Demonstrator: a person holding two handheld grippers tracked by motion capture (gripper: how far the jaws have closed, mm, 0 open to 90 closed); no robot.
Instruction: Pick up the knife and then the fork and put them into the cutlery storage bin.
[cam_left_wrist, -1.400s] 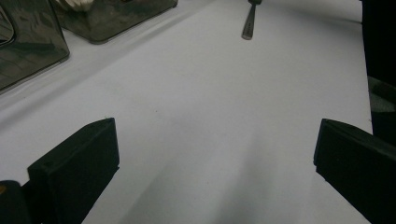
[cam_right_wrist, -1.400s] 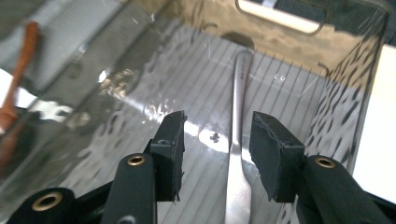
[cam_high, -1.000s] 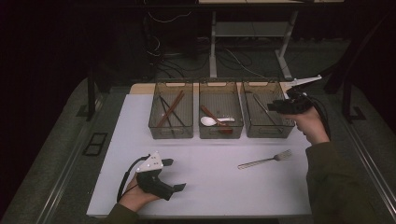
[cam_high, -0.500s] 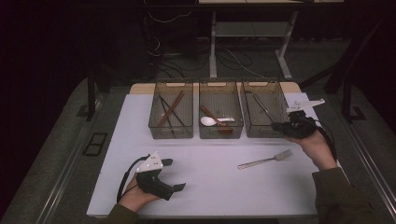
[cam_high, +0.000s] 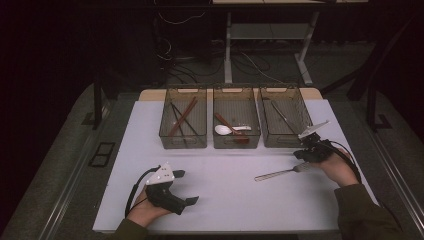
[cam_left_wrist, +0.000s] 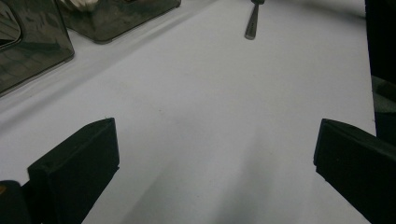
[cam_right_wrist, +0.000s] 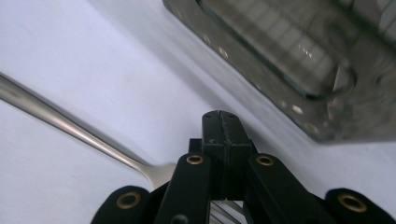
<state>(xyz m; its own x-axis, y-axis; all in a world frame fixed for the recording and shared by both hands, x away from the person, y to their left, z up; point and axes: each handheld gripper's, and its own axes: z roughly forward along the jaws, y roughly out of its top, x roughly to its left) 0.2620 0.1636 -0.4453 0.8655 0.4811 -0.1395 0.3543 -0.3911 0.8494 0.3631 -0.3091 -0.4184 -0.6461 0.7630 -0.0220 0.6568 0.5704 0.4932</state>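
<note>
Just beside slim steel fork (cam_high: 280, 173), pinched-together black right tool (cam_high: 306, 153)

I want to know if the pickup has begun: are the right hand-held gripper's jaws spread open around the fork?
No: in the right gripper view the right hand-held gripper has its jaws pressed together above the fork, which lies on the table.

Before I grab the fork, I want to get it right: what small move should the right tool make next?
Probably open the right tool. Its jaws are pressed shut just above the fork head, with the tines under them, so nothing is gripped yet. Once open, it could lower around the fork.
</note>
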